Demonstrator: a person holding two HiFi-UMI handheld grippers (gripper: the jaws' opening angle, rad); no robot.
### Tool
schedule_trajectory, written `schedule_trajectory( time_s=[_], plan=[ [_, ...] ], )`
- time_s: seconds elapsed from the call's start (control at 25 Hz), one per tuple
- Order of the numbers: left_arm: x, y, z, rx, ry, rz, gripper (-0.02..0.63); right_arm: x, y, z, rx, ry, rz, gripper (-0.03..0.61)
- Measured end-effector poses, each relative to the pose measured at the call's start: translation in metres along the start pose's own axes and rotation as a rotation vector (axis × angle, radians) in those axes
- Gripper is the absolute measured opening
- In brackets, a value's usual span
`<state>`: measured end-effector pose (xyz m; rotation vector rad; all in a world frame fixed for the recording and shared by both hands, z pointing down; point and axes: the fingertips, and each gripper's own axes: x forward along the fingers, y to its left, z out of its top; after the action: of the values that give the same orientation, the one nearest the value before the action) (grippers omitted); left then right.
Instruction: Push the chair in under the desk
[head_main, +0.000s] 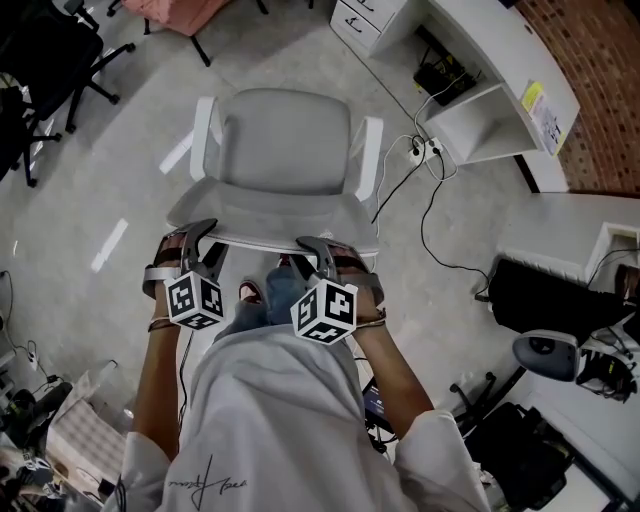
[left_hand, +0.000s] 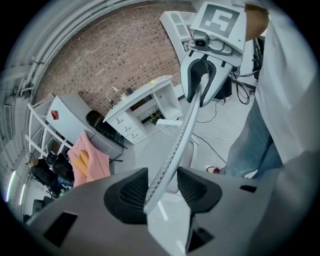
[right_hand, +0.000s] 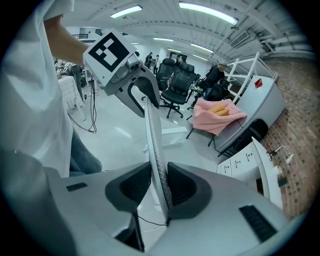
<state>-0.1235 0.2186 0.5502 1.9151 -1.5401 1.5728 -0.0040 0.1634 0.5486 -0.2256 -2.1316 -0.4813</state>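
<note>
Trouble is most likely to come from an uneven hold: the left gripper (head_main: 198, 236) stands released, its pads straddling the backrest's top edge (head_main: 290, 240) with a gap showing, while the right gripper (head_main: 318, 250) looks clenched on that same edge, so a shove could probably swing the chair (head_main: 285, 150) round on its base rather than roll it straight. The chair sits in the middle of the frame on open floor, well apart from the white desk (head_main: 510, 60) at the upper right and not lined up with its opening. It would have to be turned on the way, and an armrest (head_main: 368, 150) might catch the desk's edge. A power strip (head_main: 425, 152) and loose cables (head_main: 430, 215) lie on the floor just right of the chair, between it and the desk, and wheels running over them could snag or tug a plug. Readable writing is scarce: a yellow label (head_main: 533, 98) on the desk is too small to read, the cursive print (head_main: 215, 478) on the person's shirt cannot be made out, and the cubes on the grippers carry only square patterns
</note>
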Motion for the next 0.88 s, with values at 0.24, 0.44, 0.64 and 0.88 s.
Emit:
schedule_trajectory(
  time_s=[0.24,0.44,0.64,0.88],
  plan=[
    [0.008,0.014,-0.002,0.0,0.028,0.004,0.186,0.004,-0.007,0.007,0.022,-0.01,0.044,0.114],
    [0.018,0.028,0.004,0.006,0.034,0.023,0.189,0.007,-0.02,0.008,0.026,-0.018,0.027,0.112],
    [0.031,0.039,0.013,0.023,0.023,0.027,0.19,0.013,-0.036,0.004,0.047,-0.014,0.008,0.114],
    [0.053,0.055,0.031,0.054,0.002,0.023,0.19,0.018,-0.062,-0.007,0.081,-0.006,-0.022,0.114]
  ],
)
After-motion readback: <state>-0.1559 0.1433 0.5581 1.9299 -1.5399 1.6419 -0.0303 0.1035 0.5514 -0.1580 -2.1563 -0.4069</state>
